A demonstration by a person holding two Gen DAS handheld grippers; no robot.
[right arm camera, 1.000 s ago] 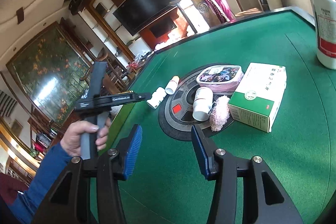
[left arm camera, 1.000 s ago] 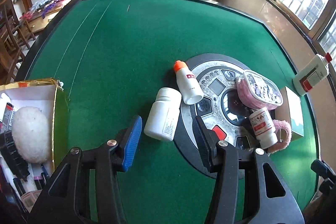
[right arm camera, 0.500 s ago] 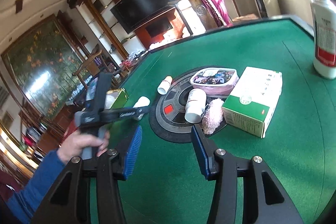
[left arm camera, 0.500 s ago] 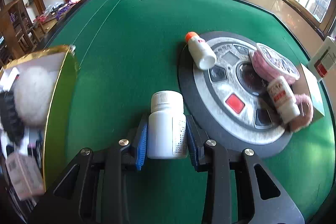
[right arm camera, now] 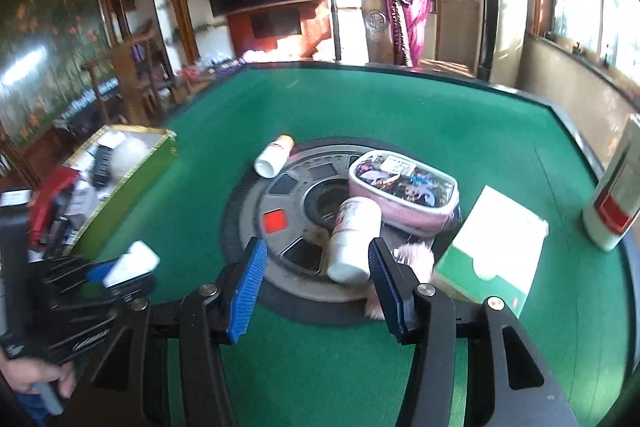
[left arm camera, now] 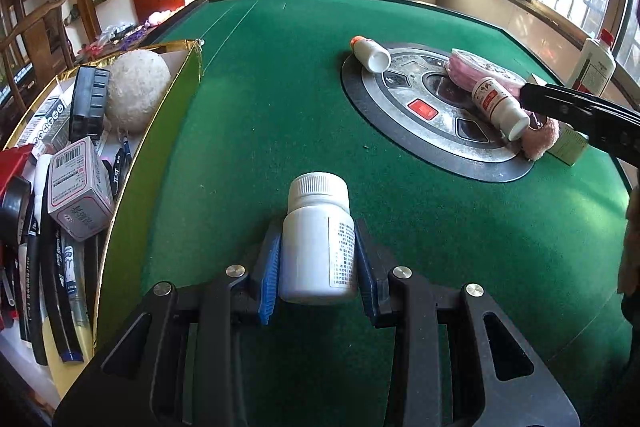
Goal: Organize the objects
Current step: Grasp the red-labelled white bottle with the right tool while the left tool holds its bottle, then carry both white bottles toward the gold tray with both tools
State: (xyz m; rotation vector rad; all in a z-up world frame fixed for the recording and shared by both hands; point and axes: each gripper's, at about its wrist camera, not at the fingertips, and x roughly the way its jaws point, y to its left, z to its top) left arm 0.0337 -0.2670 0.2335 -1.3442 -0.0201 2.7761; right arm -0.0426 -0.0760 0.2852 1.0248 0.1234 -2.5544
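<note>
My left gripper (left arm camera: pixel 316 267) is shut on a white pill bottle (left arm camera: pixel 318 239) and holds it above the green felt, right of the open green box (left arm camera: pixel 168 131). In the right wrist view the same bottle (right arm camera: pixel 132 263) shows in that gripper at the lower left. My right gripper (right arm camera: pixel 316 283) is open and empty, just in front of a white bottle with a red label (right arm camera: pixel 352 239) lying on the round centre panel (right arm camera: pixel 296 227). An orange-capped bottle (right arm camera: pixel 274 155) lies at the panel's far edge.
A pink pouch (right arm camera: pixel 404 187), a pink fluffy item (right arm camera: pixel 416 259) and a green-white carton (right arm camera: pixel 492 247) lie right of the panel. A tall white bottle (right arm camera: pixel 616 203) stands at the right rim. The box (right arm camera: pixel 124 187) holds a pale ball (left arm camera: pixel 136 91), pens and cartons.
My left gripper closed on the white pill bottle and lifted it back toward the box side. My right gripper moved forward to the red-label bottle and stayed open.
</note>
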